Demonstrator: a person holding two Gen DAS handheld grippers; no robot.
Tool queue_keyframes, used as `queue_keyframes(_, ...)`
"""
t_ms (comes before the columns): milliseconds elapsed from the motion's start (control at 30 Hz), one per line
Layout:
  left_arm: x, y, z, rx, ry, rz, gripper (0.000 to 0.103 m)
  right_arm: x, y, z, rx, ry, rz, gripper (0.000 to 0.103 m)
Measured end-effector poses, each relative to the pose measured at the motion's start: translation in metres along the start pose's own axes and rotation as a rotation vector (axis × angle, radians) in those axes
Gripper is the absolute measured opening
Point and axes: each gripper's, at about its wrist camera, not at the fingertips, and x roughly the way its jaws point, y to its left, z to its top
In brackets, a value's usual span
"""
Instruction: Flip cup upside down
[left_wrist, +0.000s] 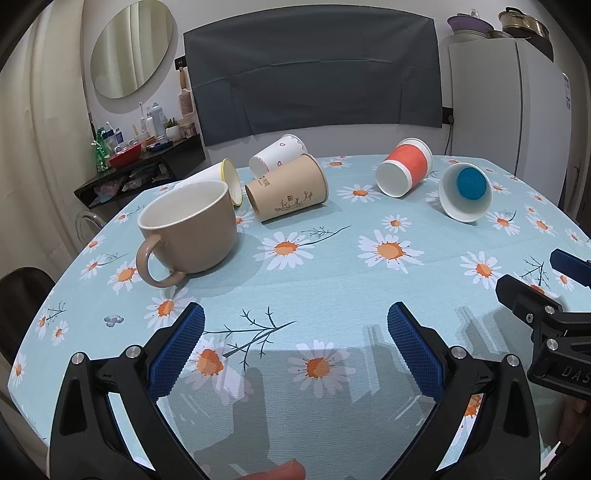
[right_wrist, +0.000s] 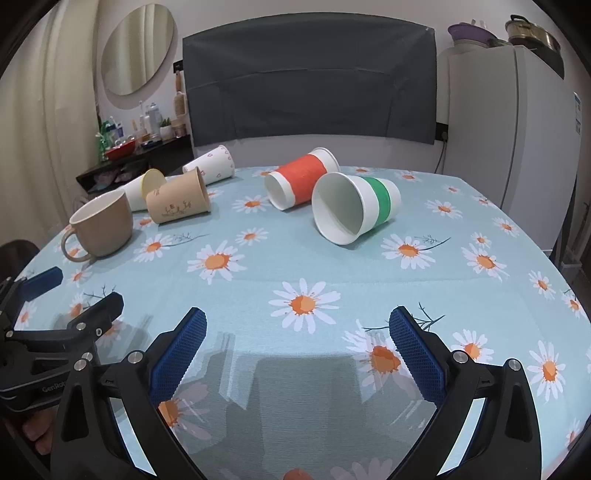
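Note:
A beige ceramic mug (left_wrist: 192, 230) stands upright on the daisy tablecloth (left_wrist: 332, 295) at the left; it also shows in the right wrist view (right_wrist: 103, 225). Several paper cups lie on their sides: a brown one (left_wrist: 288, 188), a heart-patterned one (left_wrist: 277, 153), a yellow-rimmed one (left_wrist: 218, 179), an orange-banded one (left_wrist: 404, 168) and a green-banded one (right_wrist: 354, 208), whose blue inside bottom shows in the left wrist view (left_wrist: 466, 192). My left gripper (left_wrist: 295, 325) is open and empty near the table's front. My right gripper (right_wrist: 297, 328) is open and empty beside it.
A dark shelf (left_wrist: 140, 170) with bottles and a red bowl stands past the table's far left corner. A white fridge (left_wrist: 509, 107) stands at the far right. A dark chair back (left_wrist: 22, 291) sits by the left edge.

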Motion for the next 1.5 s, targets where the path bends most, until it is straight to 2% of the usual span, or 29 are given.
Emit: queue_keyframes(1500,-0.0004,0.0027,0.0001,-0.016,0.012,-0.021,0.097,-0.0021,-0.0019,-0.0021,0.028,-0.005,0.045,0.095)
